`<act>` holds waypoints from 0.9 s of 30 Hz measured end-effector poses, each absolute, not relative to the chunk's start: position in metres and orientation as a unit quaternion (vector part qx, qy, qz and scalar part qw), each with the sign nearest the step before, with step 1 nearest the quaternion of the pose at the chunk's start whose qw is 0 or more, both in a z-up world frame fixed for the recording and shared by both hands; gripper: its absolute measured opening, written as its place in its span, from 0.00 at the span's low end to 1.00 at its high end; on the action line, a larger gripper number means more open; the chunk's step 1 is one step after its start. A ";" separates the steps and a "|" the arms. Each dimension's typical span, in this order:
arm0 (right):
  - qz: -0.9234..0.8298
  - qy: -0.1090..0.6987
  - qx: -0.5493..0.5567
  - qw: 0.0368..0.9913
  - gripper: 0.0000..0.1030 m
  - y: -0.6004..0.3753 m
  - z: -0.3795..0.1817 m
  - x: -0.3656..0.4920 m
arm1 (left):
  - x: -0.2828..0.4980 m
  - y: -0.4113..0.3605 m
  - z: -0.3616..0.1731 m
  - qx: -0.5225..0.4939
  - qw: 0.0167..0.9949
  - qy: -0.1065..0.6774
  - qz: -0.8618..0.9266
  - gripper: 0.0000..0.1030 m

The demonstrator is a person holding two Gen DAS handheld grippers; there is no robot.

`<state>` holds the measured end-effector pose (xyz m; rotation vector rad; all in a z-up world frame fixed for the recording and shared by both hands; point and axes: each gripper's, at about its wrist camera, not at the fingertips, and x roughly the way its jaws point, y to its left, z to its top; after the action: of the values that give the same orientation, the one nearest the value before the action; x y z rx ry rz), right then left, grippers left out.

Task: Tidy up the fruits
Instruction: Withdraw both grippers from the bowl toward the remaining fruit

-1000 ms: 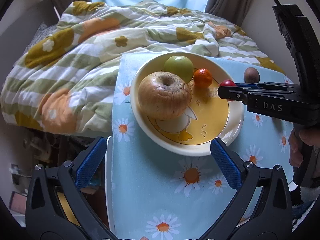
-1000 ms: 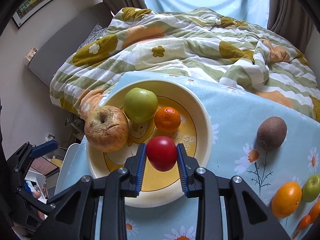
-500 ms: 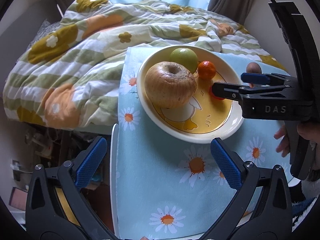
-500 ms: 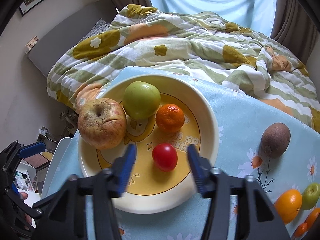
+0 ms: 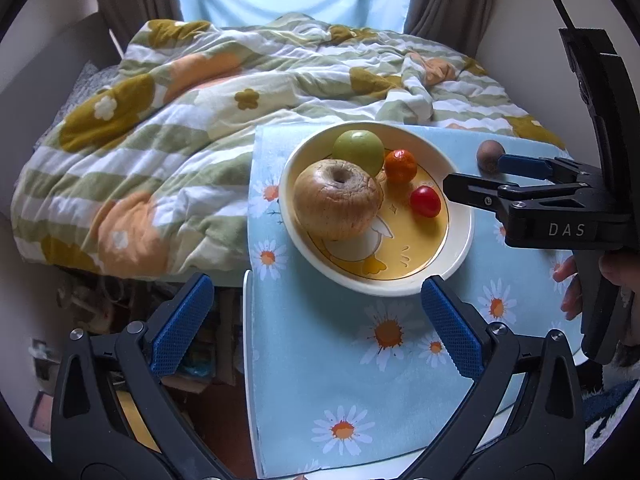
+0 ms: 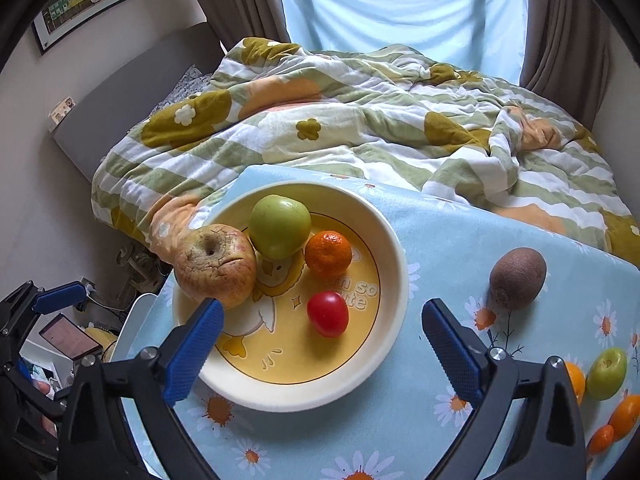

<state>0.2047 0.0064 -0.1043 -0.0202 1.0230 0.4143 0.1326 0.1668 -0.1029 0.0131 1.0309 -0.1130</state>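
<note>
With both the right hand-held gripper (image 6: 322, 338) and the left hand-held gripper (image 5: 314, 324) wide open and empty, the kiwi (image 6: 517, 278) lies on the bench (image 6: 440, 240) beside the plate (image 6: 394, 256), probably light, soft-skinned, best pinched gently across its middle.

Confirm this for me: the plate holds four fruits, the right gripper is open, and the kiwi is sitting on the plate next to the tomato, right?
Not quite. The kiwi lies on the daisy tablecloth, off the plate; the right wrist view shows it. The rest holds: wrinkled apple, green apple, mandarin and tomato are on the plate, and the right gripper is open.
</note>
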 end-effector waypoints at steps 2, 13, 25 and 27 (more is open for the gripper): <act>0.192 0.484 -0.005 0.854 0.96 0.003 -0.097 0.200 | 0.132 0.167 -0.095 0.015 0.871 0.487 -0.056 1.00; 0.128 0.471 0.007 0.873 0.96 -0.023 -0.049 0.175 | 0.145 0.151 -0.059 0.047 0.882 0.455 -0.109 1.00; 0.070 0.464 0.049 0.882 0.96 -0.096 -0.025 0.142 | 0.151 0.091 -0.044 0.065 0.888 0.431 -0.143 1.00; 0.062 0.463 0.051 0.883 0.96 -0.113 -0.024 0.135 | 0.150 0.076 -0.044 0.066 0.888 0.432 -0.143 1.00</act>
<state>0.1348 -0.1133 -0.0238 0.1057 0.9631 0.1285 0.1497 0.0757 -0.0444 0.1366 0.8971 -0.2981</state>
